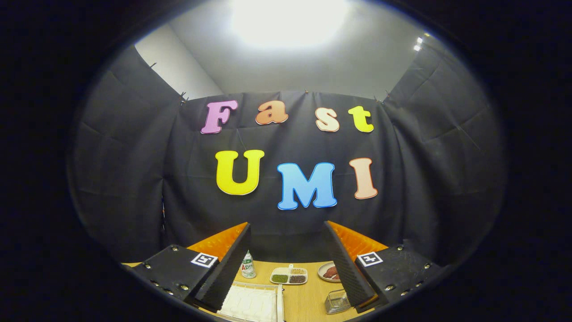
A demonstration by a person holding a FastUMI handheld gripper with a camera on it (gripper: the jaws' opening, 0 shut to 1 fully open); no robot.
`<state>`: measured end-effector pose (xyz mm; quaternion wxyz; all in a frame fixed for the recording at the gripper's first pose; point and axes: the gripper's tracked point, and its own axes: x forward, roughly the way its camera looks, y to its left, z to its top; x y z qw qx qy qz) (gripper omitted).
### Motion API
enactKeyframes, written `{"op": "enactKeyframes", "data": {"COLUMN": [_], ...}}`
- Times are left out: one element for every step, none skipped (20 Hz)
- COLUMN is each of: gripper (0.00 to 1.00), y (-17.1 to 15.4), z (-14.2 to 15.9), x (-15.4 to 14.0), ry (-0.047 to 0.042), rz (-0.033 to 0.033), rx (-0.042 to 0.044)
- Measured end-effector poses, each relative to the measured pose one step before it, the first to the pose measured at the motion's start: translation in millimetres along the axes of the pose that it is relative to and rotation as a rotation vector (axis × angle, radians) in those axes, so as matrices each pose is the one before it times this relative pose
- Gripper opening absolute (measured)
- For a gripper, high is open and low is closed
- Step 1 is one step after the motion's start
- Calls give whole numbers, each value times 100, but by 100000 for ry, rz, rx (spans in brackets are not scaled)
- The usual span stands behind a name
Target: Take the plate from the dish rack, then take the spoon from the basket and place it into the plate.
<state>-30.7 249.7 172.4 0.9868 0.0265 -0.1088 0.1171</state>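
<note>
Two fingers of the gripper [288,250] stand wide apart, nothing held between them, raised above the wooden table [308,299]. Between the fingers, low down: white dish rack [252,304] just ahead of the left finger, wire basket [337,302] by the right finger. Can't make out the plate or spoon there. Beyond them, a bottle [248,266], a divided snack tray [289,275] and a small dish [330,272] with reddish food.
</note>
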Motion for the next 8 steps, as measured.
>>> {"op": "enactKeyframes", "data": {"gripper": [98,98,98,98,98,98,98,98], "y": [-529,-407,-189,-99,-331,-272,-309,-525], "z": [-227,-168,-262,-114,-185,-214,-439,-311], "x": [115,3,57,74,110,-22,115,14], "ry": [173,317,175,309,98,412,460,516], "rz": [-619,-372,61,-104,-402,-437,-481,-964], "rx": [-178,71,225,138,183,348,371,151]}}
